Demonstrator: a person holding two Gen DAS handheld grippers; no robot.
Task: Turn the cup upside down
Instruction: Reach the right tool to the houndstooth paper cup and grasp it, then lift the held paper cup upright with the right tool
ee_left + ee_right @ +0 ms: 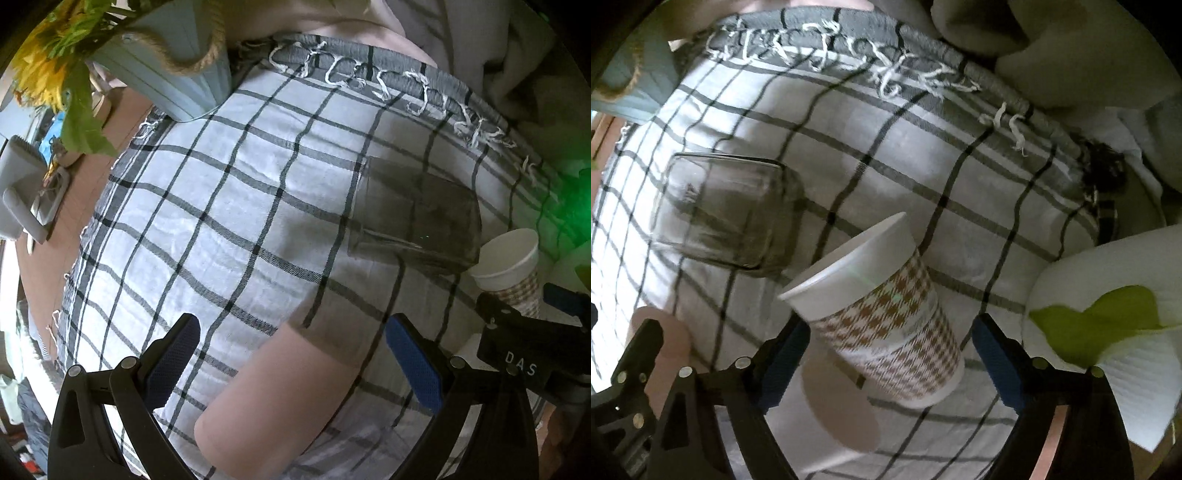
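above the checked cloth (923,184), right of the glass jar (727,214), our paper cup (882,310) tilts between the right gripper (890,354) pads, spread wide and seemingly not touching it; we judge it light, crushable, best held mid-wall, while our left gripper (291,354) gapes empty.

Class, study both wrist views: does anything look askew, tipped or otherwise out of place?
The paper cup leans sharply between the right gripper's open fingers, rim up-left, neither upright nor inverted. The glass jar beside it lies on its side on the checked cloth. No spill shows.
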